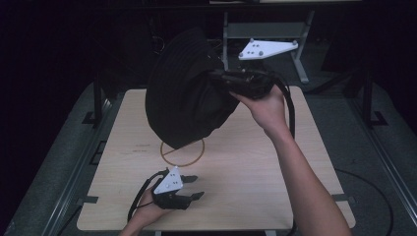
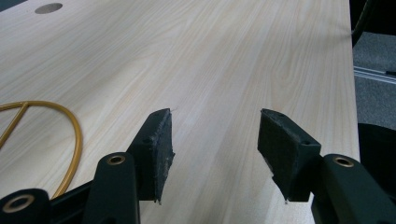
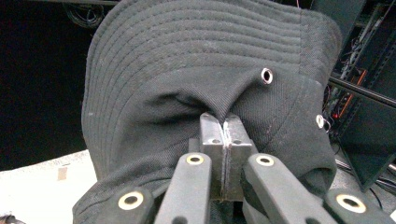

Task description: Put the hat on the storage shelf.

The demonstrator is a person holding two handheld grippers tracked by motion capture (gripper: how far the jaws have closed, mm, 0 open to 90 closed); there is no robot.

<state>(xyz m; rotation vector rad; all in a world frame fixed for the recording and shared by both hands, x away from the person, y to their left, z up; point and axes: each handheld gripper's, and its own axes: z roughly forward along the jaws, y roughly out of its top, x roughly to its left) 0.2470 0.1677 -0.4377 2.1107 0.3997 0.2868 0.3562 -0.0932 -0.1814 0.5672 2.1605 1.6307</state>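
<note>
A black bucket hat hangs in the air above the far half of the table, brim turned to the left. My right gripper is shut on a pinch of its crown fabric, and its pads meet with cloth bunched between them. Two metal eyelets show on the crown. My left gripper rests low near the table's front edge, jaws open with bare wood between the pads. A yellow ring lies flat on the table under the hat, and its arc curves at the left.
The light wooden table has a round hole near a far corner. A metal stand and dark equipment sit behind the table. Grey floor rails run along both sides.
</note>
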